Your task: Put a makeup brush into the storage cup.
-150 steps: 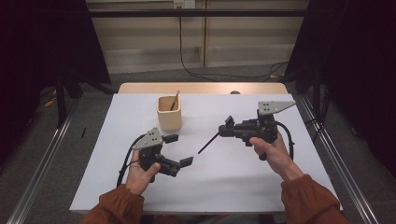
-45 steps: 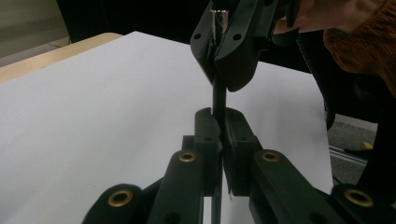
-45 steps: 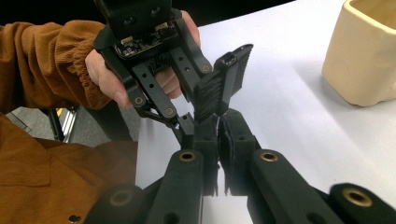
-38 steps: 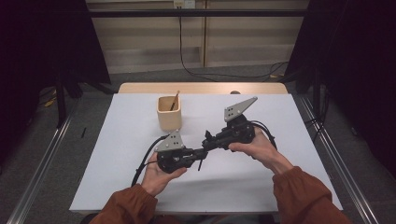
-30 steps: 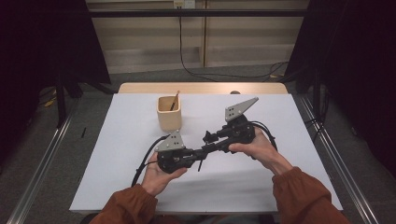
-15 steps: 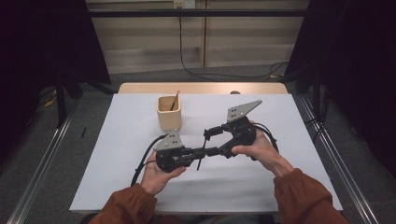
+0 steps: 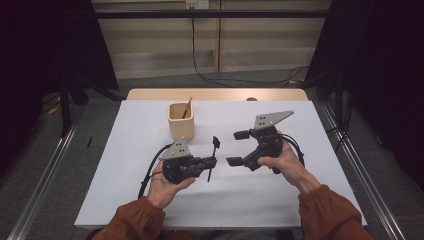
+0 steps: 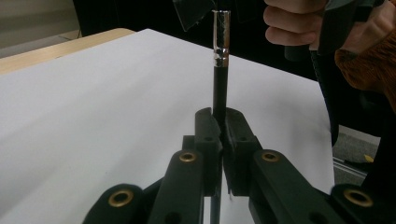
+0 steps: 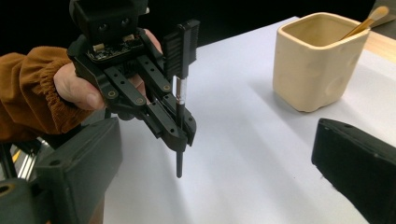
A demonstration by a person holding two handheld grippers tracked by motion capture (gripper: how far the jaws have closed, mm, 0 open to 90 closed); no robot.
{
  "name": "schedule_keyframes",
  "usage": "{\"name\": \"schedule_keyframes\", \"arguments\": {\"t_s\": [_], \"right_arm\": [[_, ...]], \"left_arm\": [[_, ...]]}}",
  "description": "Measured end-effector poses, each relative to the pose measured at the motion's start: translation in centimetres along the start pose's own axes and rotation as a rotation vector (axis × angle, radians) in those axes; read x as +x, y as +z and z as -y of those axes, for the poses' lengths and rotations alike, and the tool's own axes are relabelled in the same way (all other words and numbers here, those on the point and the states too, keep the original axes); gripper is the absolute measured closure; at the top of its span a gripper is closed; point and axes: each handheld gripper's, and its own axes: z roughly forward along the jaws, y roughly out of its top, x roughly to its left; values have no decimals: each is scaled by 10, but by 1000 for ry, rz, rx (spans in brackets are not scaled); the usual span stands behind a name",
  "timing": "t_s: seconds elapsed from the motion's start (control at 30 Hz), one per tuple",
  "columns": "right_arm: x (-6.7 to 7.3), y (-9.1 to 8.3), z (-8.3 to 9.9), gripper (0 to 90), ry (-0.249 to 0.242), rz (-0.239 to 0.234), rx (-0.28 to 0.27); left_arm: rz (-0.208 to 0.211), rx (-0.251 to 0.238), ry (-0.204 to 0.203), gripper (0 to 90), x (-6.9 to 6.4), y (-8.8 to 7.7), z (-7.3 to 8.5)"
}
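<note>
My left gripper (image 7: 209,162) is shut on the black handle of a thin brush (image 7: 214,152), just above the white table sheet (image 7: 120,200). In the left gripper view the brush (image 8: 220,84) rises from between the closed pads (image 8: 208,128) and has a silver ferrule. In the right gripper view the brush (image 9: 180,100) has a dark comb-like head, and the left gripper (image 9: 182,133) holds it near the lower end. My right gripper (image 7: 236,148) stands to the right of the brush. Its jaws have just been opening and are wide apart (image 9: 215,186), with nothing between them.
A cream square cup (image 7: 181,122) stands behind the left gripper with a wooden stick (image 7: 187,107) leaning in it; the right gripper view shows the cup (image 9: 317,65) at upper right. Bare white sheet spreads to the left, right and front.
The right gripper's jaws opened off the brush and it drew back to the right. The brush stays in the left gripper, which has kept its place.
</note>
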Motion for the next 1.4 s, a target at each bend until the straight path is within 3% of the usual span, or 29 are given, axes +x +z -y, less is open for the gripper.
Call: {"name": "schedule_keyframes", "arguments": {"t_s": [0.17,0.5,0.73,1.0,1.13,1.4], "right_arm": [[0,-7,4,8,-3,44,-18],[-1,-21,18,9,15,88,-22],[2,-28,27,18,14,177,-23],[3,-40,43,13,32,212,-59],[5,-41,51,12,30,239,-49],[9,-54,64,7,43,313,-98]], "left_arm": [[-15,-1,-2,859,2,-4,0],[-50,-13,-9,859,9,-18,-1],[-72,-33,-18,859,15,-28,-1],[-93,-46,-35,860,24,-41,-2],[-102,-45,-34,859,28,-45,-1],[-111,-50,-48,860,34,-52,-4]]}}
